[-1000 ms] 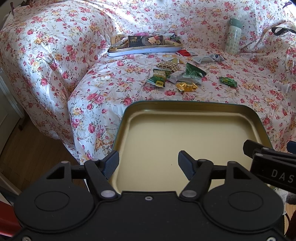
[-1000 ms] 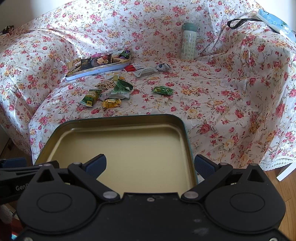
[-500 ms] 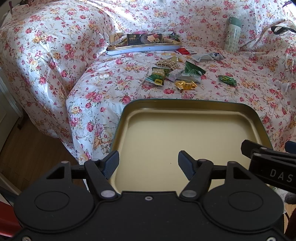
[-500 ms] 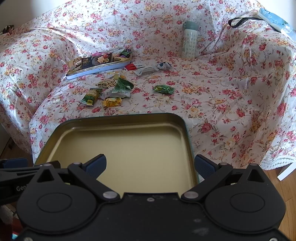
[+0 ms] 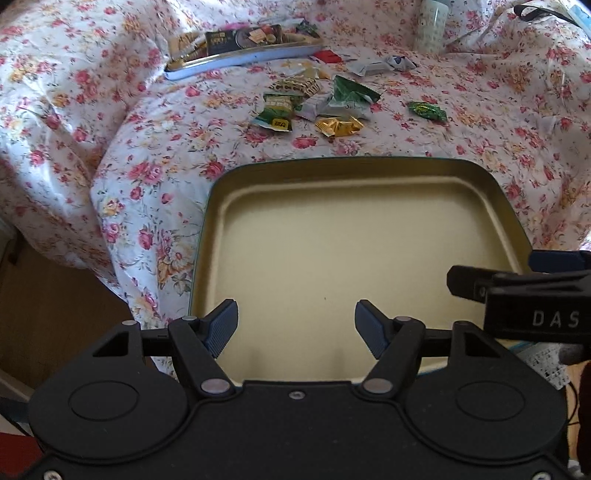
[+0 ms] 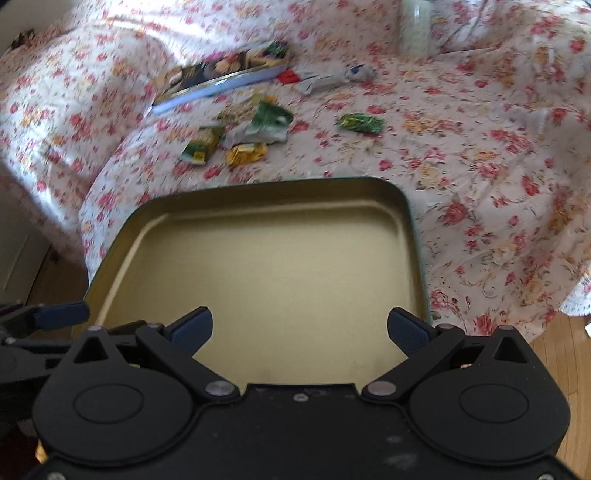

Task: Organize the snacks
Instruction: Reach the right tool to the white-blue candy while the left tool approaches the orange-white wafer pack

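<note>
Over tin tray point(image 5: 369, 173): left gripper point(image 5: 297, 325), right gripper point(image 6: 300, 329) level, fingers spread, holding nothing.

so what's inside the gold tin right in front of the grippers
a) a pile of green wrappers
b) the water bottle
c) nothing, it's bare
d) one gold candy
c: the gold tin shows only its bare floor in both wrist views, while the snack wrappers lie beyond it on the floral cover.

Right view blurs the snacks point(image 6: 243, 133); the bottle point(image 5: 430, 26) is cut off at the top edge.
</note>
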